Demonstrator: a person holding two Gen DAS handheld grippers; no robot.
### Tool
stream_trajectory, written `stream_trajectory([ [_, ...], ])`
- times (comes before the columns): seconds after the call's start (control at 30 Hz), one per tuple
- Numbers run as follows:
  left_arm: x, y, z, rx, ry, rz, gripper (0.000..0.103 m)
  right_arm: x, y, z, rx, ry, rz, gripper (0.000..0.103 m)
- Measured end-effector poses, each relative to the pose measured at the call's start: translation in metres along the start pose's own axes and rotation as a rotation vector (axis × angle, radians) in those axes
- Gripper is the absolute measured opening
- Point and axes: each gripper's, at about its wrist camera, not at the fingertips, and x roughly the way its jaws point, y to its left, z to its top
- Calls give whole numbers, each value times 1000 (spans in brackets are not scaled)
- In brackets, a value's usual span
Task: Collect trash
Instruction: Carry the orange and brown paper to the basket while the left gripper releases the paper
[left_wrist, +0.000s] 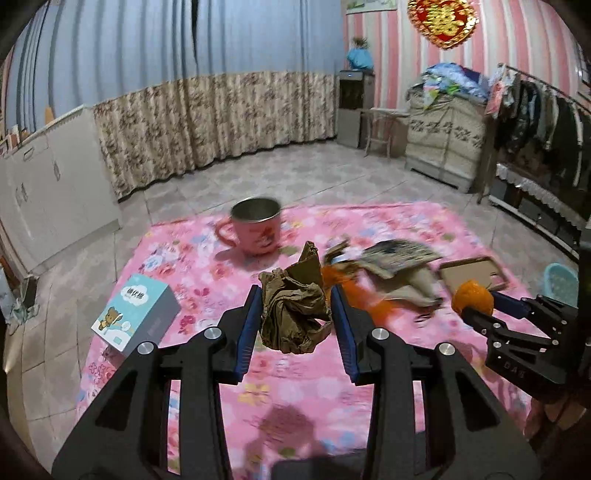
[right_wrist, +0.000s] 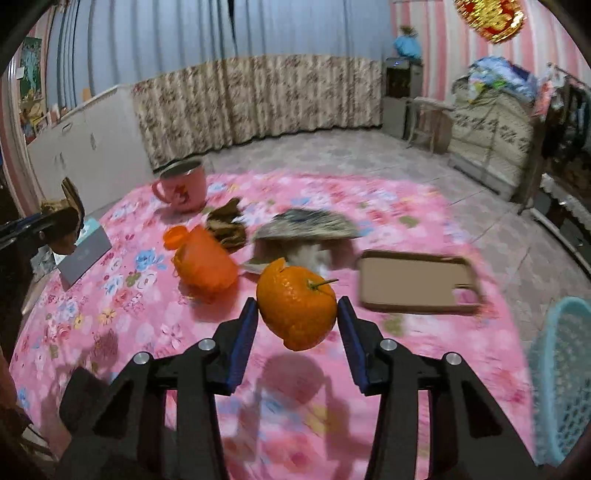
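Note:
My left gripper (left_wrist: 295, 299) is shut on a crumpled brown paper wad (left_wrist: 293, 314) and holds it above the pink flowered table (left_wrist: 295, 387). My right gripper (right_wrist: 297, 314) is shut on an orange peel (right_wrist: 297, 308) with a stem, also lifted off the table; it shows in the left wrist view (left_wrist: 473, 301) too. On the table lie an orange plastic bag (right_wrist: 205, 264), another brown paper wad (right_wrist: 227, 225) and a grey striped wrapper (right_wrist: 306, 225). A light blue basket (right_wrist: 565, 376) stands off the table's right edge.
A pink mug (left_wrist: 255, 227) stands at the far side. A teal and grey box (left_wrist: 136, 317) lies near the left edge. A brown tray (right_wrist: 417, 282) lies at the right. Cabinets, curtains and a clothes rack surround the table.

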Motion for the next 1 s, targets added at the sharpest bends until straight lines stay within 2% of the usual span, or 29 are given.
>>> stream_trajectory([
  [0.23,-35,-55,6,33,-63,-87,37,-76,-61,-4,71,-107,-113,44],
  [0.4,-31,-101,7,71,-50,-134,37,-112,-111,-18,146,-153,-172,44],
  [0.57,-30,-163,1,124,-60,-205,37,-130,-153,-39,180,-152,-269,44],
  [0.83,-15,-248,-11,209,-29,-332,38,-139,-220,-74,281,-125,-413,44],
  [1.0,-4,-294,-18,247,-13,-388,38,-142,-249,-87,328,-116,-439,44],
])
